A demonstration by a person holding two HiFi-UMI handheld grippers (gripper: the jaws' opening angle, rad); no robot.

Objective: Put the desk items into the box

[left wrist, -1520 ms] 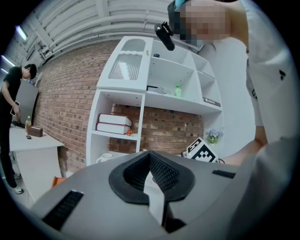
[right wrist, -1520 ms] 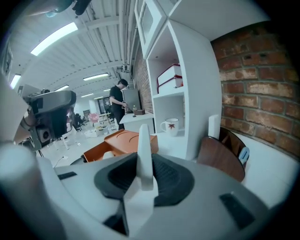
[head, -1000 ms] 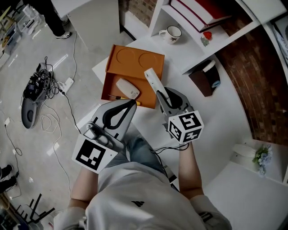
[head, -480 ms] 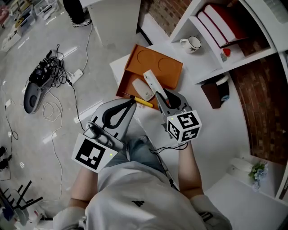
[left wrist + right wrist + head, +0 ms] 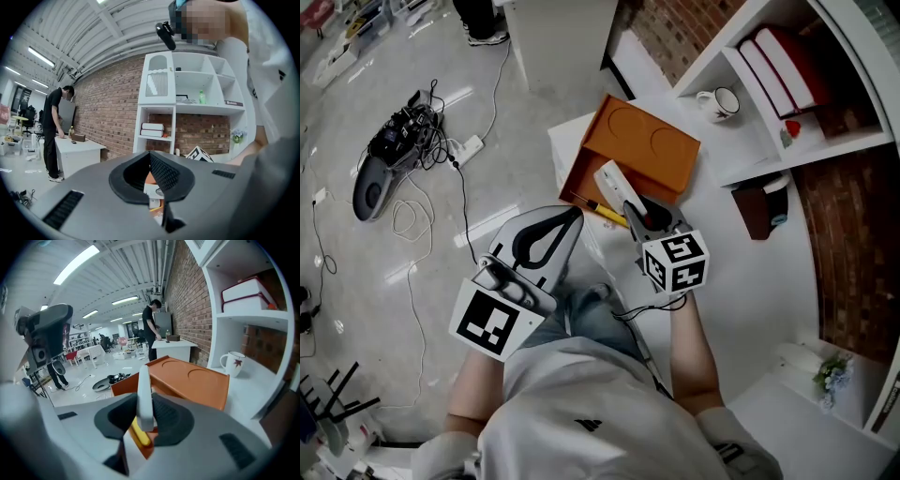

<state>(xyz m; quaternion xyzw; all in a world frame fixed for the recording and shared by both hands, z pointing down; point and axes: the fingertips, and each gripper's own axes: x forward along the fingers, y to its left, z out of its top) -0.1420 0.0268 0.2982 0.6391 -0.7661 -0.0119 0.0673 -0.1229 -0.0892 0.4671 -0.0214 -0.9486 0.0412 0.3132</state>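
Note:
An orange box [image 5: 649,148] stands open on the white desk [image 5: 741,281], with its lid tipped back. My right gripper [image 5: 630,208] is shut on a long white bar [image 5: 612,184] that sticks out over the box's near edge. In the right gripper view the white bar [image 5: 144,394] stands upright between the pads of that gripper [image 5: 145,405], with the box [image 5: 192,383] just beyond. A yellow screwdriver [image 5: 606,213] lies by the box's front edge, under the bar. My left gripper [image 5: 574,217] hangs left of the desk, shut and holding nothing; the left gripper view shows its tips [image 5: 150,159] together.
A white mug [image 5: 719,101] and red-and-white books [image 5: 787,58] sit on the shelf unit to the right. A dark brown holder [image 5: 764,208] stands on the desk. Cables and a grey device [image 5: 389,159] lie on the floor at left. A person [image 5: 152,329] stands at a far desk.
The right gripper has carried the white bar closer to the box, so that the bar now reaches over the box's near edge. The left gripper has stayed where it was.

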